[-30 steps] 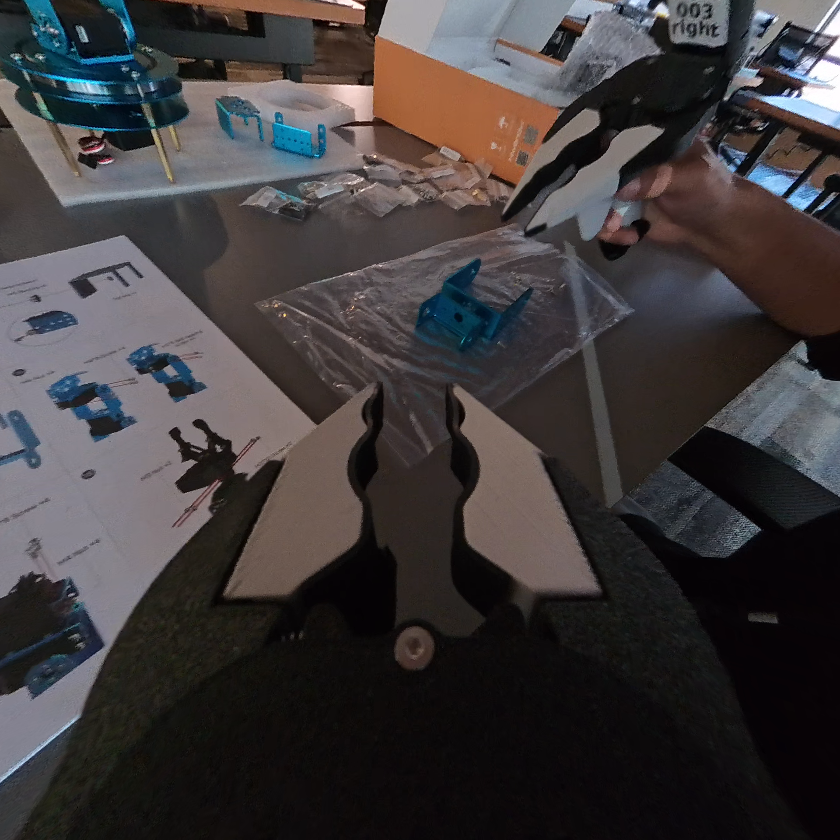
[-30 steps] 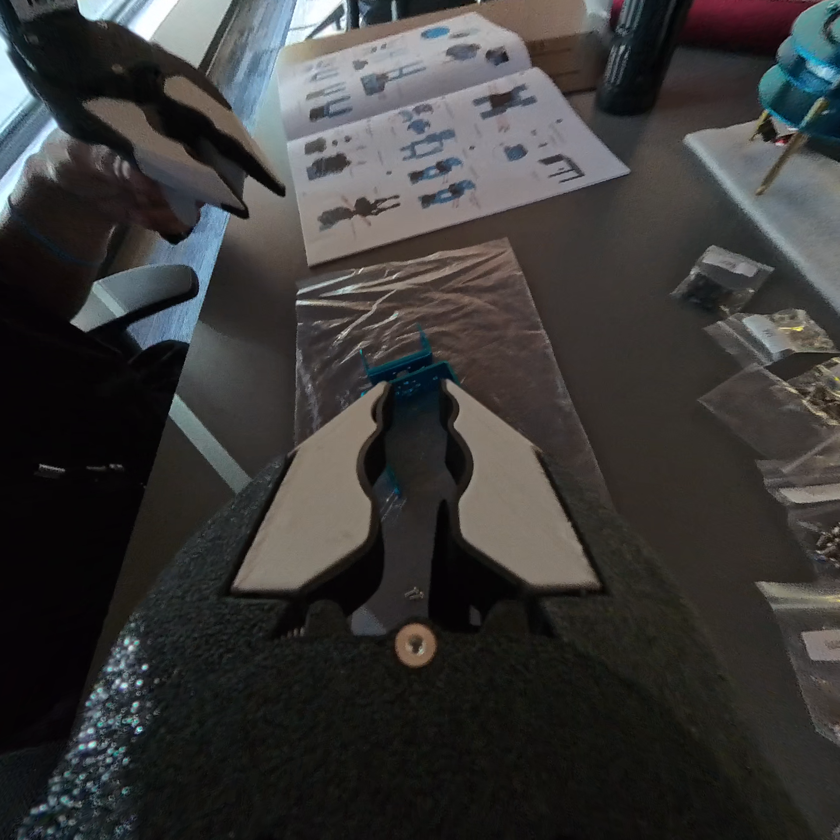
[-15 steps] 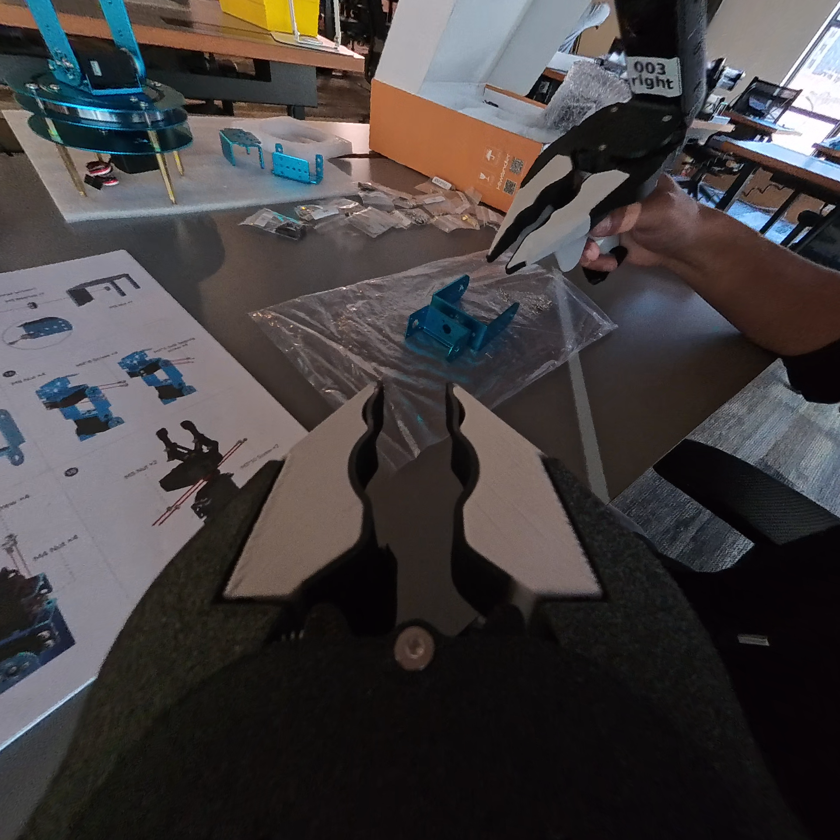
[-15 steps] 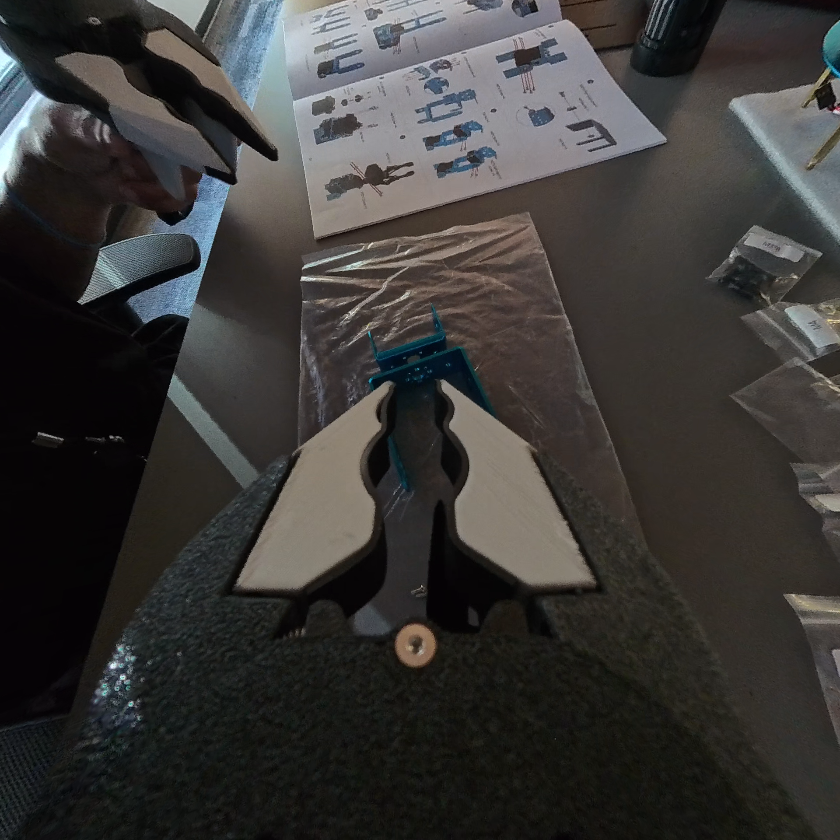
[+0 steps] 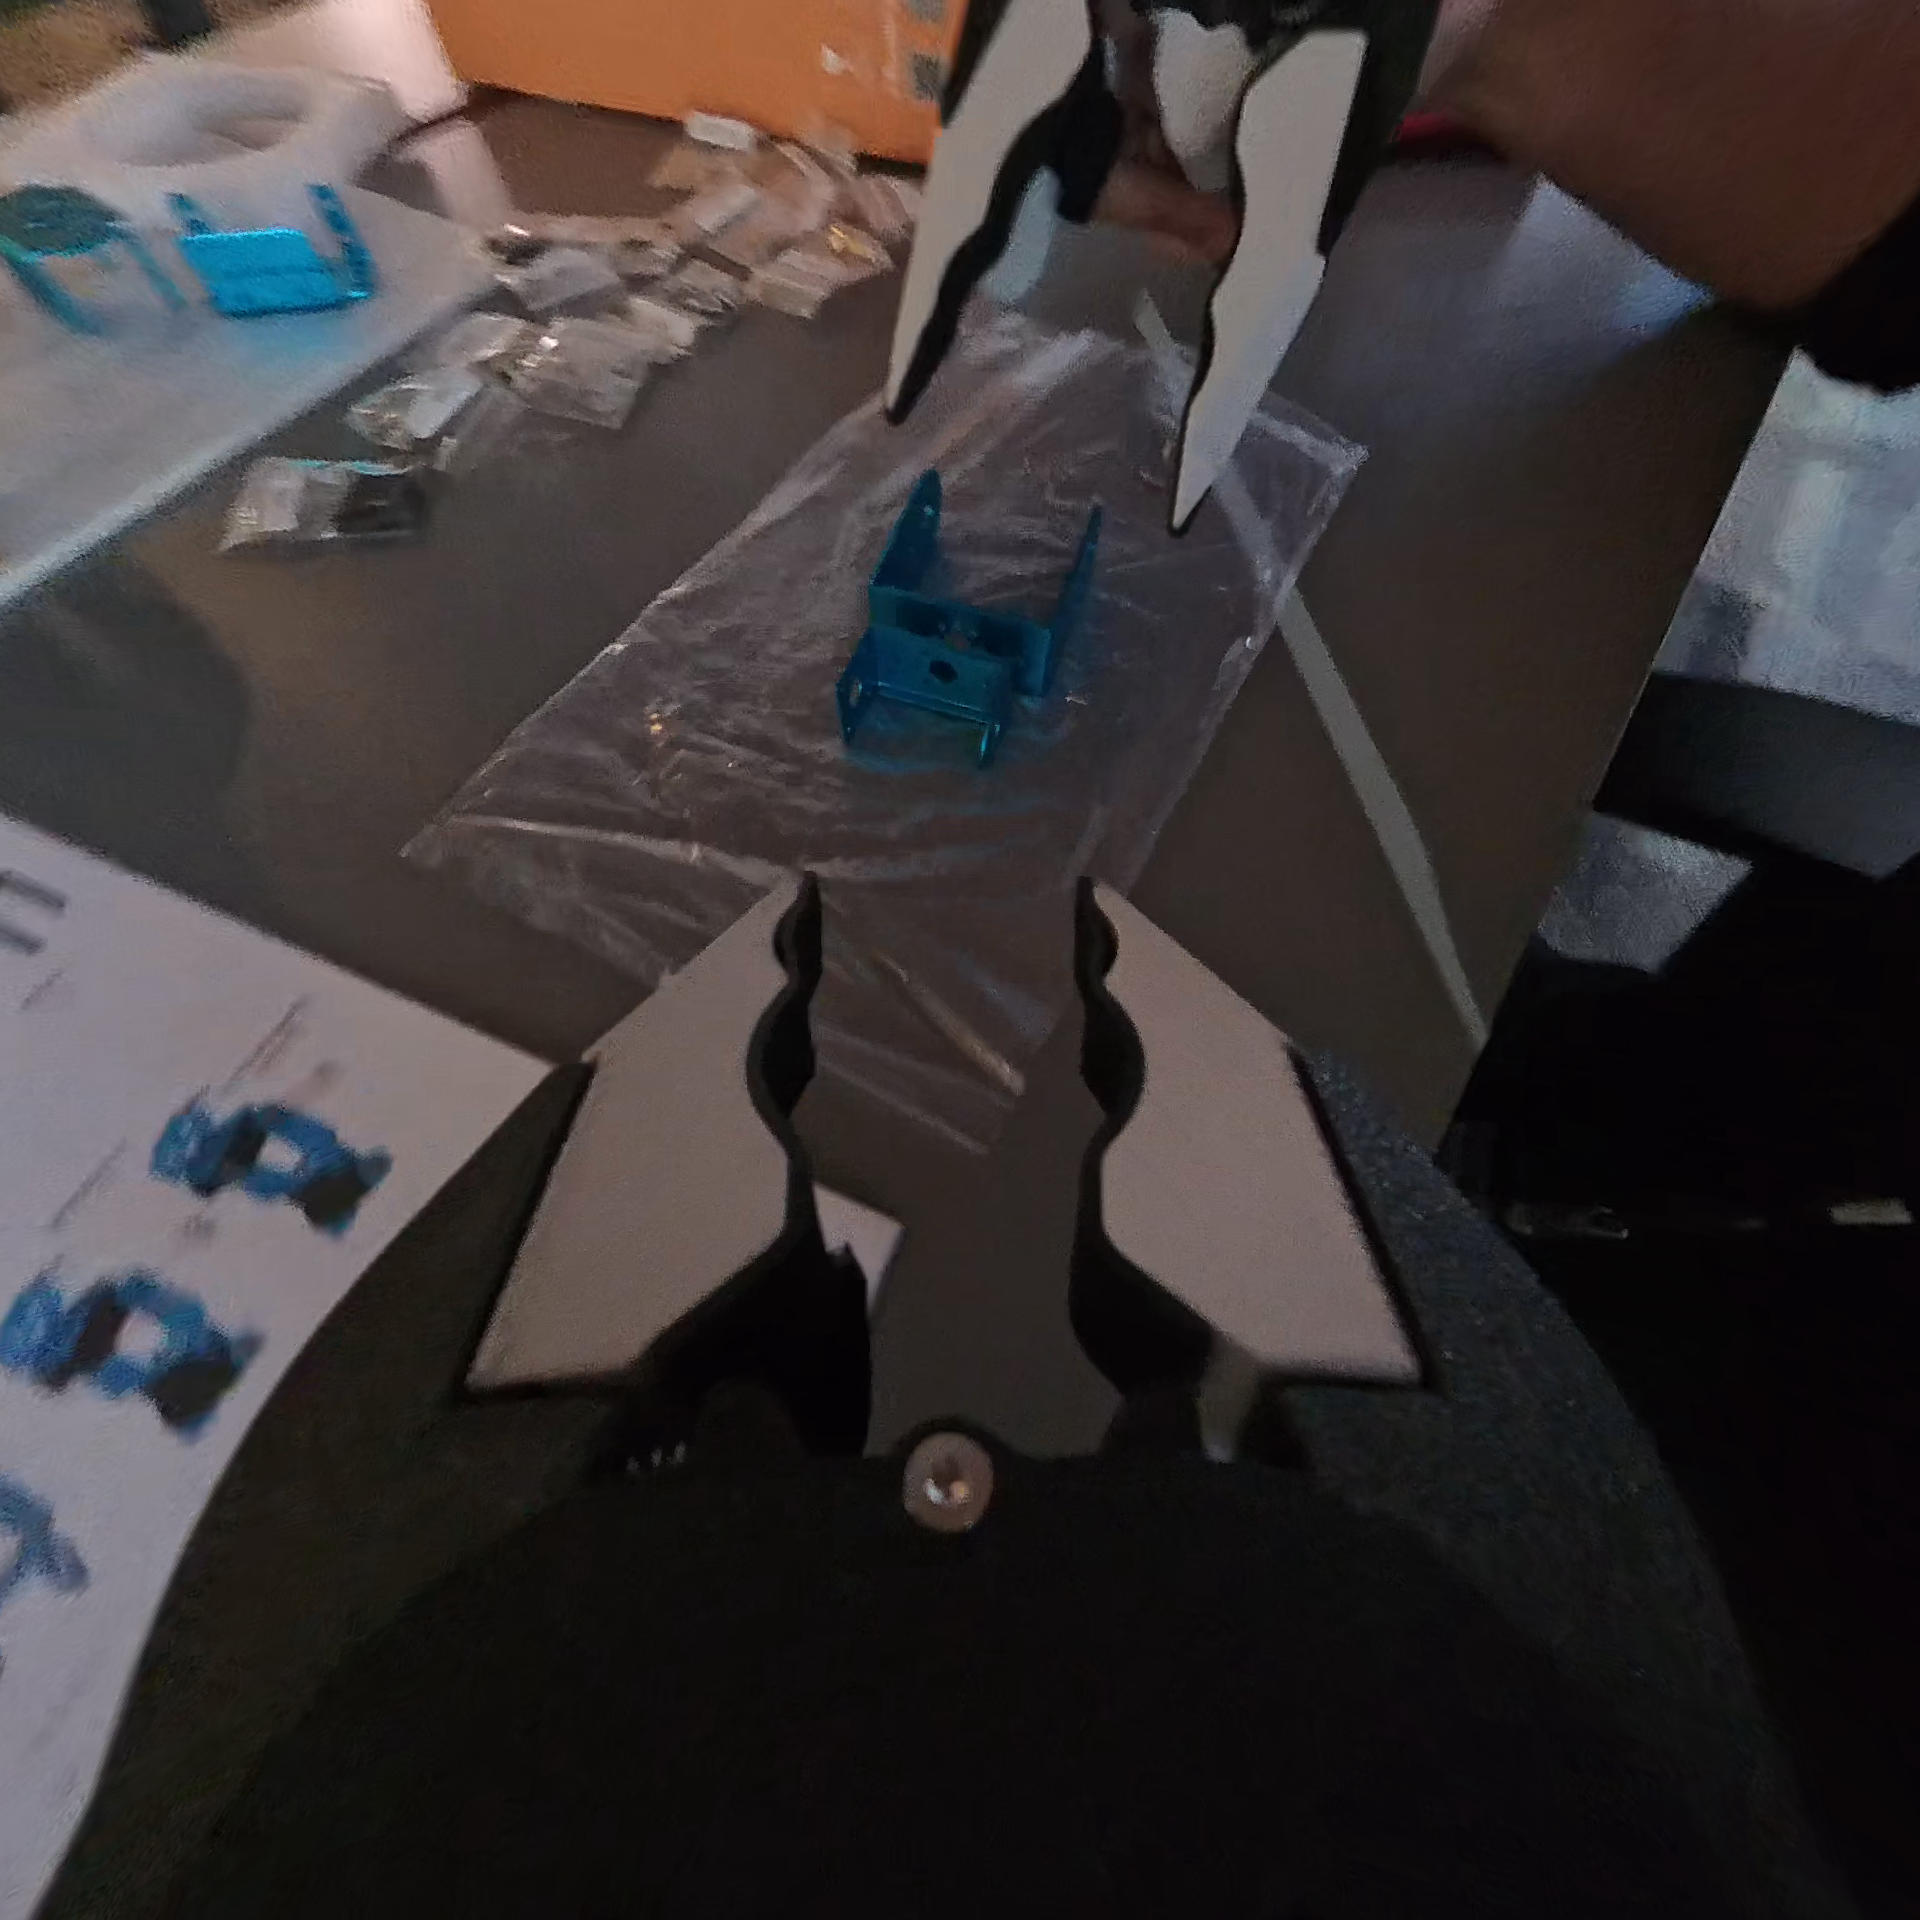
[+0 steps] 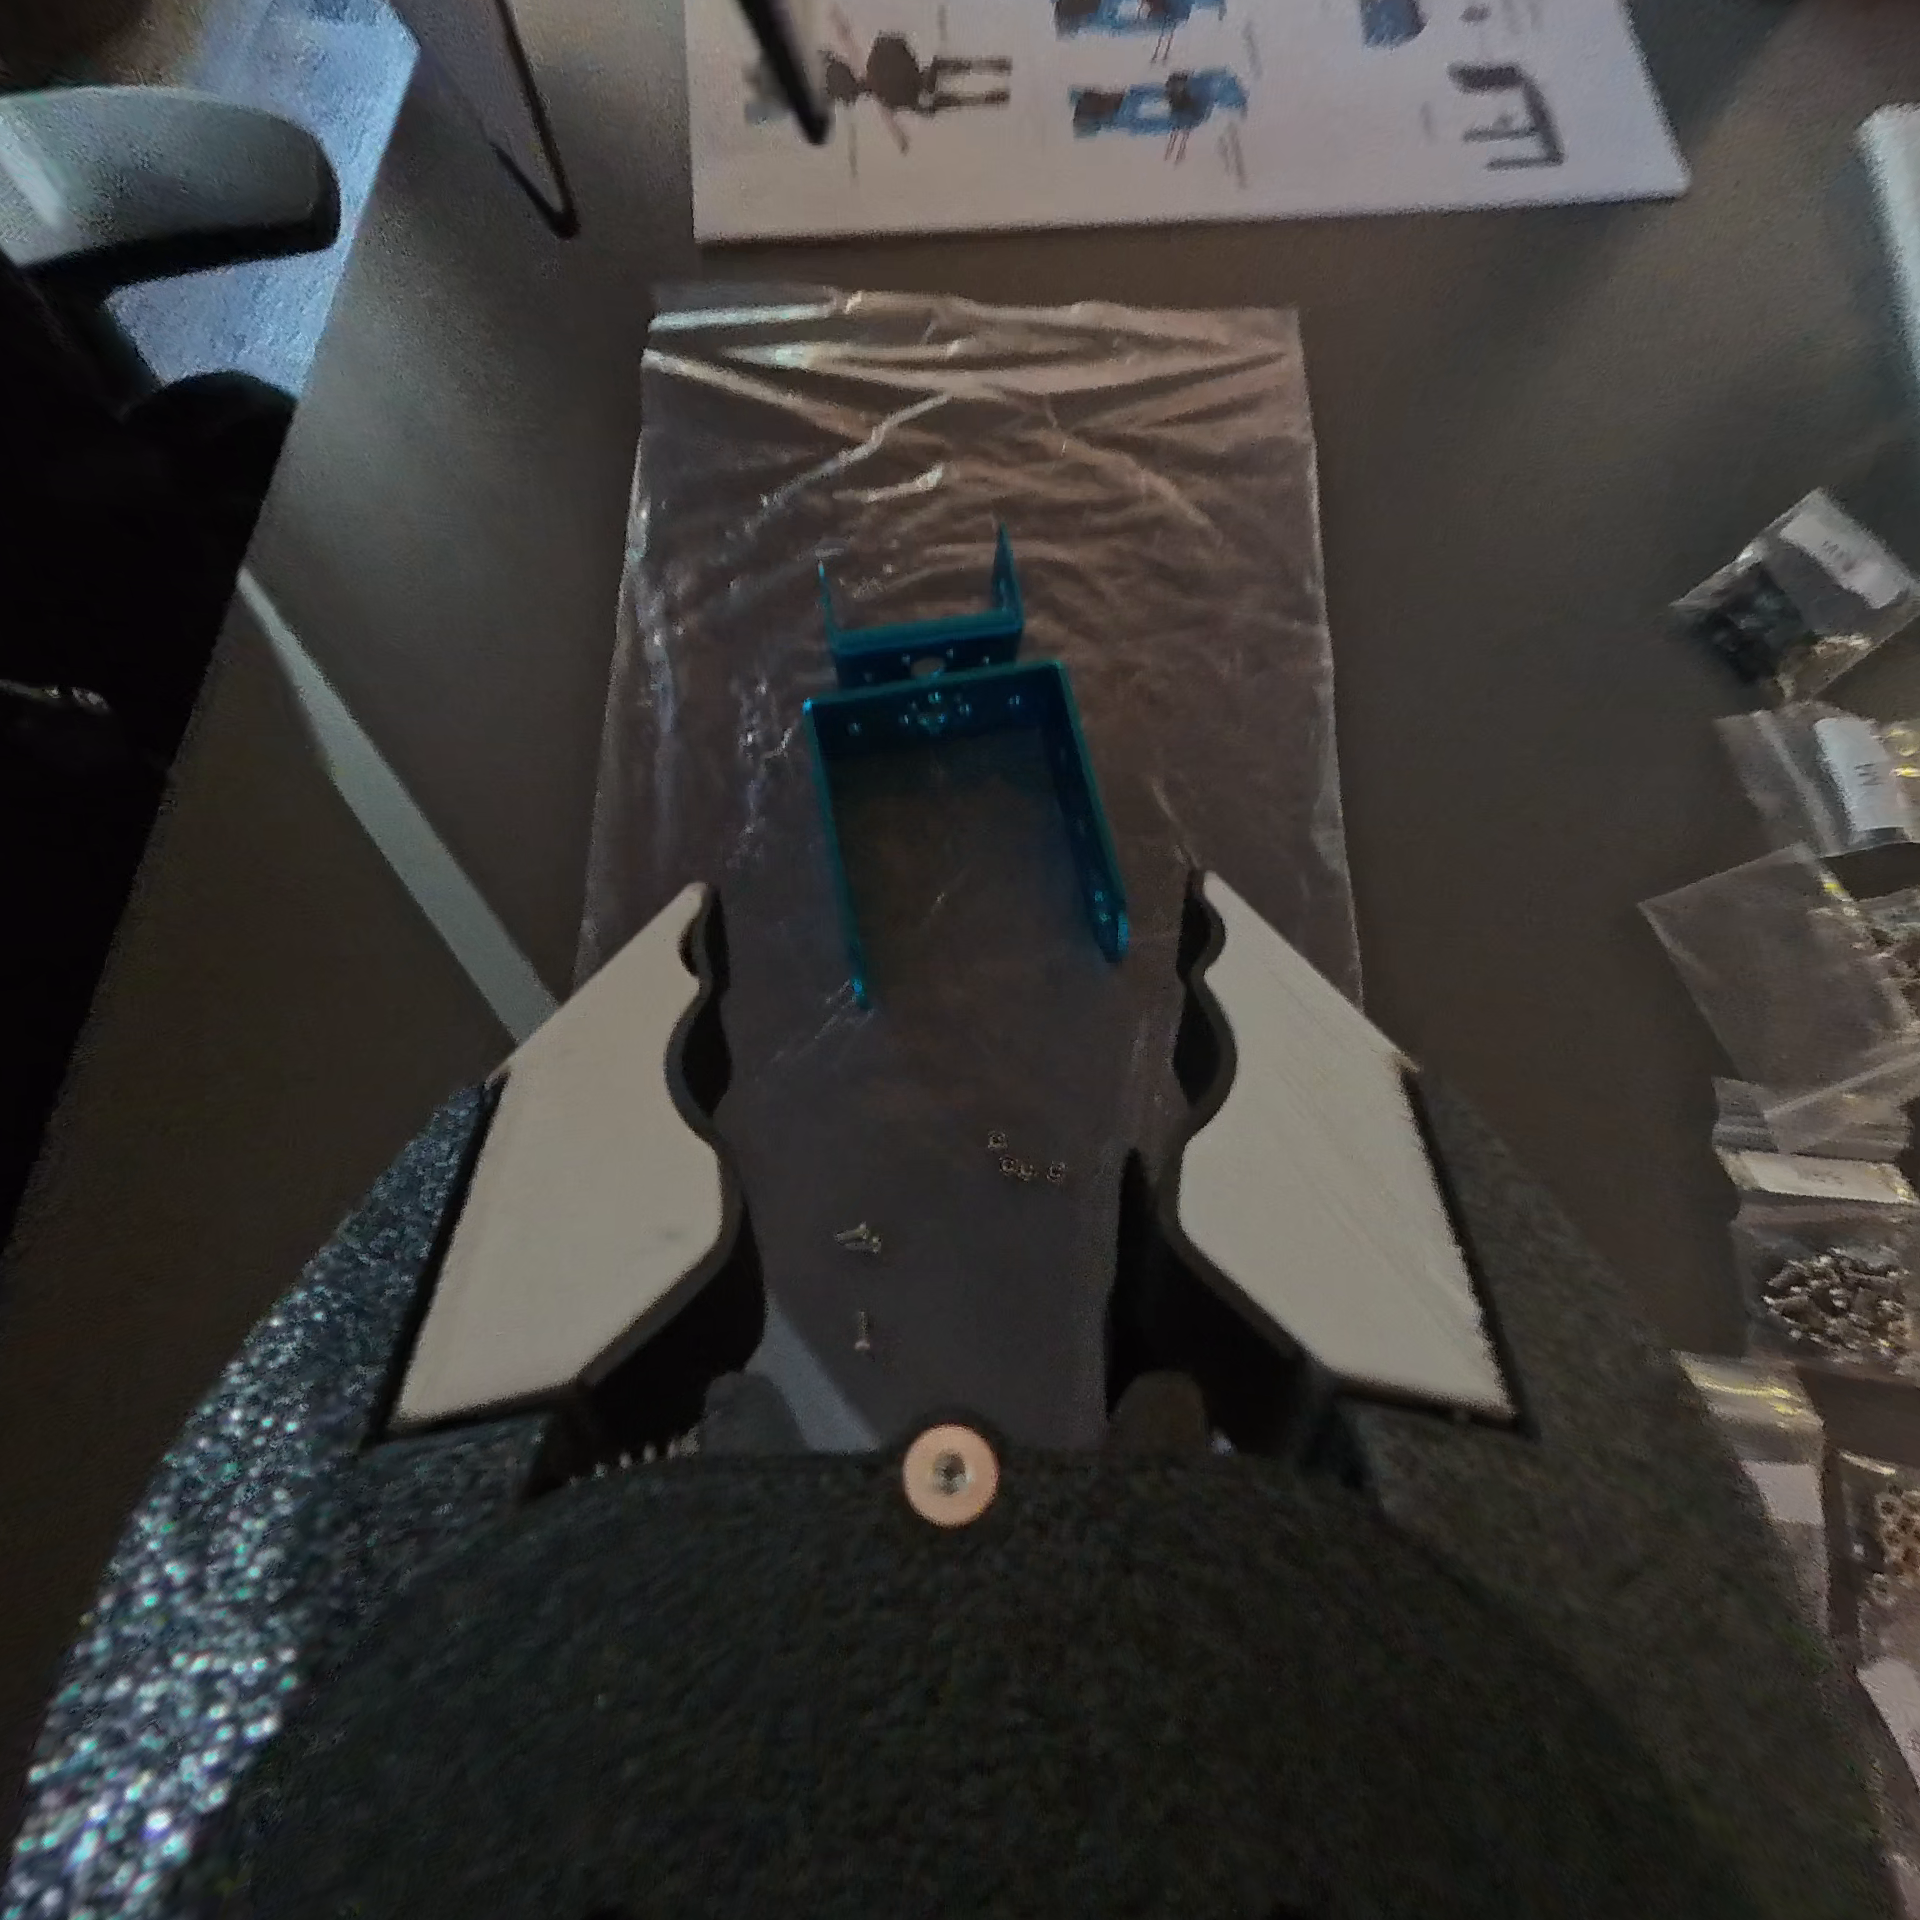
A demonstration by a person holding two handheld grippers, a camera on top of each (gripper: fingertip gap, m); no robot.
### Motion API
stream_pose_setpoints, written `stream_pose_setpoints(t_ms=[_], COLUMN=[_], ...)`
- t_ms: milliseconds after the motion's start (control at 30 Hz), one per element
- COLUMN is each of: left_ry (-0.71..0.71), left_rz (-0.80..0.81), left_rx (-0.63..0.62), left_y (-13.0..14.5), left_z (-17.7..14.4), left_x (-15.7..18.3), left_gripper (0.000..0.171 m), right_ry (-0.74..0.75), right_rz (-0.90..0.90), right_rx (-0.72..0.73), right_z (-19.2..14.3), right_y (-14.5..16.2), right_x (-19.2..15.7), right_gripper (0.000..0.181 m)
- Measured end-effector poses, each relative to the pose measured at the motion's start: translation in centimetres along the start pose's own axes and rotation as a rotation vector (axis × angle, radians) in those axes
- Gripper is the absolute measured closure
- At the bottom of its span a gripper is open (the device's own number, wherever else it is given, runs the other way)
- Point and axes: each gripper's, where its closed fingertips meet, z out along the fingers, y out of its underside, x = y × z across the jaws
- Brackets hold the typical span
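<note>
A blue metal bracket [image 6: 935,715], made of two U-shaped pieces joined back to back, lies on a clear plastic bag [image 6: 935,436] on the dark table. My right gripper [image 6: 954,888] is open wide just above it. The ends of the bracket's near arms show between its fingers, which do not touch them. In the left wrist view the bracket [image 5: 940,665] lies ahead of my left gripper [image 5: 945,894], which is open and empty over the bag's near end [image 5: 675,748]. The right gripper [image 5: 1039,468] hangs open over the bracket's far side. Small screws [image 6: 1023,1169] lie on the bag.
An open instruction booklet [image 6: 1143,177] lies beyond the bag and shows in the left wrist view [image 5: 156,1039]. Small bags of hardware [image 6: 1787,935] lie to the right. An orange box [image 5: 675,52] and blue parts on white foam [image 5: 270,270] are farther off. The table edge and a chair [image 6: 156,177] are at left. Some 15 cm of space lies between my two pairs of fingers.
Both grippers have opened wider. The right gripper has come down and forward over the blue bracket. The left gripper has moved closer and turned toward the bracket.
</note>
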Motion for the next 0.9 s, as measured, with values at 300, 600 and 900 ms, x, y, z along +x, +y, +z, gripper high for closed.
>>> stream_pose_setpoints(t_ms=[300,600,900], left_ry=[0.256,0.288,0.326], left_rz=[0.175,0.279,0.308], left_rx=[-0.207,-0.257,-0.23], left_y=[-0.7,-0.5,-0.4], left_z=[6.5,9.2,9.4], left_x=[-1.0,-1.0,-0.9], left_gripper=[0.115,0.128,0.128], right_ry=[-0.02,-0.018,-0.035], right_rz=[-0.001,0.004,0.041], right_rx=[-0.025,-0.041,-0.03], right_z=[1.6,1.9,1.9], right_y=[1.8,1.6,1.9], right_x=[0.7,0.3,0.2], right_gripper=[0.118,0.118,0.108])
